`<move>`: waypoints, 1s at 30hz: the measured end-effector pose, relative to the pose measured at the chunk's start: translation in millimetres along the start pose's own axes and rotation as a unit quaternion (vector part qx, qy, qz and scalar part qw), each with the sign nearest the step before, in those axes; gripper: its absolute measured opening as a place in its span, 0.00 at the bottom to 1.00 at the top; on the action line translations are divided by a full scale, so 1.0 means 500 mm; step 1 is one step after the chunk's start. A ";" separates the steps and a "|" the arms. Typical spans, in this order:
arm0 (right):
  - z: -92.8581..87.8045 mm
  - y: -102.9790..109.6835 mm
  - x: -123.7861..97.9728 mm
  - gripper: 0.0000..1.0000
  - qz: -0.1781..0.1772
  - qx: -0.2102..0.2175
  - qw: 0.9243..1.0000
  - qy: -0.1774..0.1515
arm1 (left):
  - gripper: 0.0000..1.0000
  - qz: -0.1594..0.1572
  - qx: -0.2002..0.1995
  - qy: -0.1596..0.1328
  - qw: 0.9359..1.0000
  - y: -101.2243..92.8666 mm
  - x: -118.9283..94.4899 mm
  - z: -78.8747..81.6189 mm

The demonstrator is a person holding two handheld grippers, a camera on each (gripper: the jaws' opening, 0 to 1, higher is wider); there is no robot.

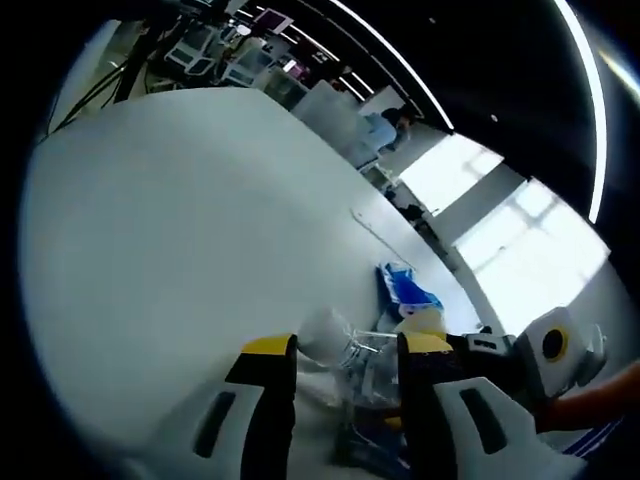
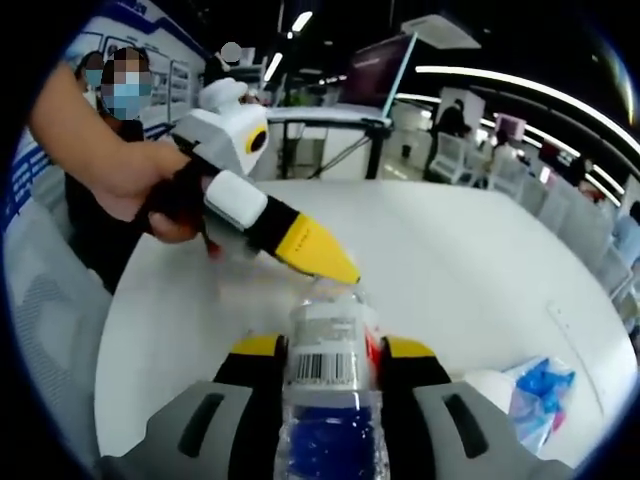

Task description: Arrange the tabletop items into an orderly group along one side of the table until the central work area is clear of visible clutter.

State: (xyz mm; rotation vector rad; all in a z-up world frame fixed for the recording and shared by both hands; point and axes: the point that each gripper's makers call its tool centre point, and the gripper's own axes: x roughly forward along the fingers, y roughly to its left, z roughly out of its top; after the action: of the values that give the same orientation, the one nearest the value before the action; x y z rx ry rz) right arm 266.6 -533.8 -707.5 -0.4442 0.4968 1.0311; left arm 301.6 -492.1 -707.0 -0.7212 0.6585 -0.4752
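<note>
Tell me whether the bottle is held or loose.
Held: the plastic bottle sits clamped between the right tool jaws, barcode label facing up.

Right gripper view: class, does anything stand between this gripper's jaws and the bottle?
Nothing visible does. The clear plastic bottle already sits between the right gripper jaws, which press its sides. The left gripper comes in from the left, its yellow tip at the bottle's far end.

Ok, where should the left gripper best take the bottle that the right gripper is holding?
Probably the free cap end of the bottle, beyond the barcode label. The right gripper has its jaws clamped on the body already. Bring the left gripper in sideways, across that narrower end.
</note>
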 end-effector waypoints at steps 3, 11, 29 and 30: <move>0.002 0.001 0.001 0.33 -0.001 -0.005 1.000 -0.001 | 0.39 0.005 -0.011 0.001 1.000 0.004 0.001 -0.001; 0.005 0.006 0.002 0.34 0.000 -0.011 1.000 -0.003 | 0.38 0.012 -0.040 0.005 0.999 0.012 0.003 -0.007; 0.012 0.001 -0.019 0.36 -0.005 0.031 0.999 -0.010 | 0.26 -0.010 0.005 -0.023 1.000 -0.028 -0.013 0.030; 0.012 0.001 -0.020 0.36 -0.006 0.030 1.000 -0.009 | 0.26 -0.014 0.008 -0.026 1.000 -0.032 -0.013 0.032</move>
State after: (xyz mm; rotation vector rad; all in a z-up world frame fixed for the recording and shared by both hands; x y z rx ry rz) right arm 263.0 -537.2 -696.8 -0.3849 0.5066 1.0050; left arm 305.3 -491.4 -683.8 -0.7268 0.5965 -0.4855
